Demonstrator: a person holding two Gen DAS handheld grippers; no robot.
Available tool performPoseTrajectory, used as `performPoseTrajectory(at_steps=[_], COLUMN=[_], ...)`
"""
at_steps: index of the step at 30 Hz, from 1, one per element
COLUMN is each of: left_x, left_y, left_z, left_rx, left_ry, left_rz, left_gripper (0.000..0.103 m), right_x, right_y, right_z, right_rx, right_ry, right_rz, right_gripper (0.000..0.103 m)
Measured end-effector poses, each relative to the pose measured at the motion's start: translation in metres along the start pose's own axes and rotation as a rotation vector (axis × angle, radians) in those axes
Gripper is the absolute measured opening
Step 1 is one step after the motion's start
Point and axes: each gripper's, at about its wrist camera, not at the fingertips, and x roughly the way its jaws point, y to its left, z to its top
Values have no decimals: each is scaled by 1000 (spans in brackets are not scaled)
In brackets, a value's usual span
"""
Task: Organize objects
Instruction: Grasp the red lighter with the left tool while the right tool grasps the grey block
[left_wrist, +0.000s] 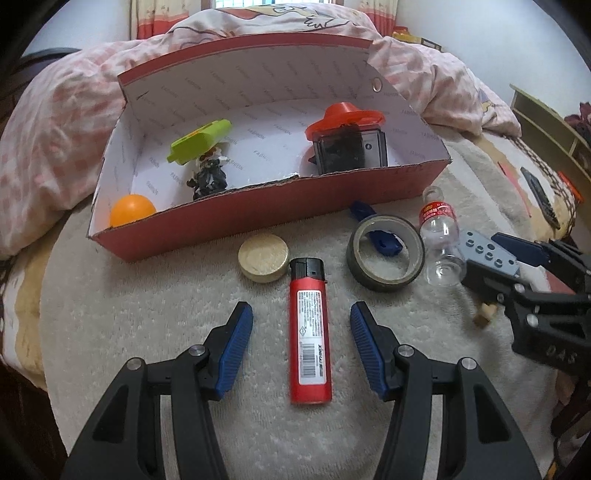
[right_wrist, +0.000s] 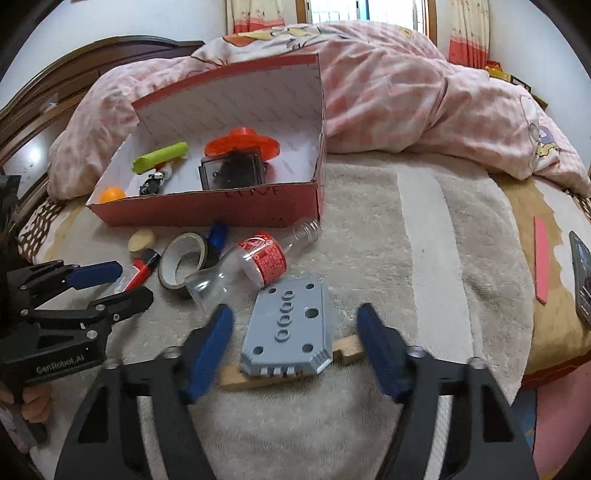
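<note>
A red lighter (left_wrist: 309, 334) lies on the pale blanket between the fingers of my left gripper (left_wrist: 300, 310), which is open with a gap on both sides. My right gripper (right_wrist: 295, 310) is open astride a grey studded plate (right_wrist: 290, 330), and neither pad touches it. The plate rests on a wooden piece (right_wrist: 347, 349). A red cardboard box (left_wrist: 258, 221) stands beyond with a green toy (left_wrist: 201, 142), an orange ball (left_wrist: 131, 210), a small dark figure (left_wrist: 210, 173) and a black case with an orange lid (left_wrist: 347, 144) inside.
Between the grippers and the box lie a round gold lid (left_wrist: 263, 256), a roll of tape (left_wrist: 386, 253) over a blue clip (left_wrist: 384, 242), and an empty plastic bottle (right_wrist: 255, 258) on its side. A pink quilt (right_wrist: 406, 99) is heaped behind. A phone (right_wrist: 581, 277) lies far right.
</note>
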Motion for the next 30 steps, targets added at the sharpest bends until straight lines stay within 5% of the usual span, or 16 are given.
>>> performPoseTrajectory(at_steps=[4,13,22,30], left_x=[-1,-12,-30,-29], left_y=[3,10,21,32], left_z=[0,-6,-27,-32], left_rx=[1,4,7,-24], left_ry=[-1,4,21,12], left_rz=[-7,-32,-26,-27], left_gripper=[55,22,19,19], right_x=[1,-18,-34,-14], right_y=[0,14,50,77], right_z=[-1,-5,-16,-32], right_rx=[2,-2,-35,-109], right_ry=[5,-25,-21,45], right_rz=[5,78,261,260], right_gripper=[43,43,43,43])
